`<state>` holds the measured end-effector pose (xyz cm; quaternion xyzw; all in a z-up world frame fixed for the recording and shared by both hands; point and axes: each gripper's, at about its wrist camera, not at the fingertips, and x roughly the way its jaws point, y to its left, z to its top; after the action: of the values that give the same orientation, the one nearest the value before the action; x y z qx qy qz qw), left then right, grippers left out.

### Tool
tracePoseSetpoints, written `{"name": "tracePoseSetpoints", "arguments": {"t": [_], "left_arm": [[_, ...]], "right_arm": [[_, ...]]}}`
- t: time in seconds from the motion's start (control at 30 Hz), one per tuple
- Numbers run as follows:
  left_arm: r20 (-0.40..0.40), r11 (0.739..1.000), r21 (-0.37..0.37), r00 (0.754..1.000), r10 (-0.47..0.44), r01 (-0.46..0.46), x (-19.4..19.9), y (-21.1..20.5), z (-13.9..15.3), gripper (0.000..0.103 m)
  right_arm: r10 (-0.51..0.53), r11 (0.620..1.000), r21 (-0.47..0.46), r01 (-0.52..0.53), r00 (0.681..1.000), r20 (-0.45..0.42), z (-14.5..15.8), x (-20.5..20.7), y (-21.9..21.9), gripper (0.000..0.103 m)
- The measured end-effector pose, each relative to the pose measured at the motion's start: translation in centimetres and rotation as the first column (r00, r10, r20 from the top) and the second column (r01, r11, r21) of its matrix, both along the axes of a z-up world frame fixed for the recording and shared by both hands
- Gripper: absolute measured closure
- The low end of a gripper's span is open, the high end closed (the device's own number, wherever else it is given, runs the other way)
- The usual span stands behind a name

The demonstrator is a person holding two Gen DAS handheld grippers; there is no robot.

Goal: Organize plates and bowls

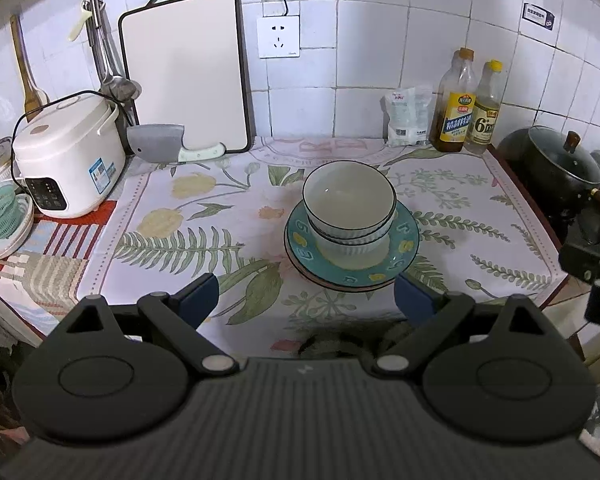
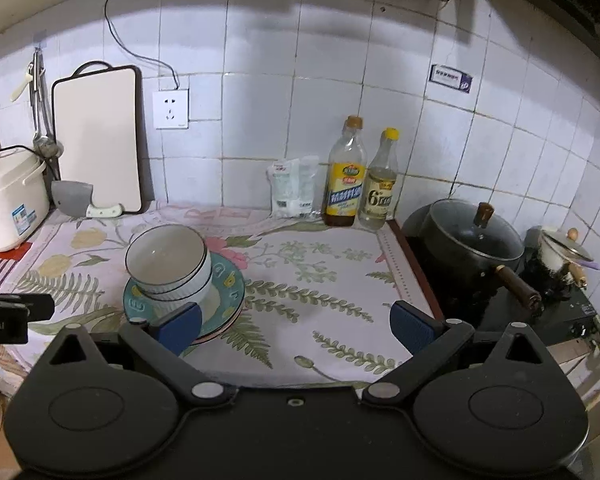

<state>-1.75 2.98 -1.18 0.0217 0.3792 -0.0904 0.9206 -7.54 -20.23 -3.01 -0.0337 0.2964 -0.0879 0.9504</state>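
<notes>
White bowls (image 1: 349, 200) upright, mouths up, on teal plate (image 1: 404, 240); both tools (image 1: 306, 300) (image 2: 296, 326) wide open, empty.

Lower plate (image 1: 340, 285) mostly hidden under teal plate (image 1: 404, 240), rice cooker (image 2: 8, 200) cut off — left edge

Black tool (image 1: 306, 300) bodies, blue pads (image 2: 178, 326), silver screws.

Two bowls (image 1: 349, 200), two plates (image 1: 404, 246), two bottles (image 1: 454, 108).
</notes>
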Motion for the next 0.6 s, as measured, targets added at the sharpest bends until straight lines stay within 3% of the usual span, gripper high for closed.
{"name": "tracePoseSetpoints", "arguments": {"t": [0.6], "left_arm": [[0.003,1.0,0.005,1.0,0.014,-0.014,0.24,-0.15,-0.29,0.008]], "right_arm": [[0.003,0.999,-0.039,-0.001,0.999,0.047,0.15,-0.43,0.59,0.001]]}}
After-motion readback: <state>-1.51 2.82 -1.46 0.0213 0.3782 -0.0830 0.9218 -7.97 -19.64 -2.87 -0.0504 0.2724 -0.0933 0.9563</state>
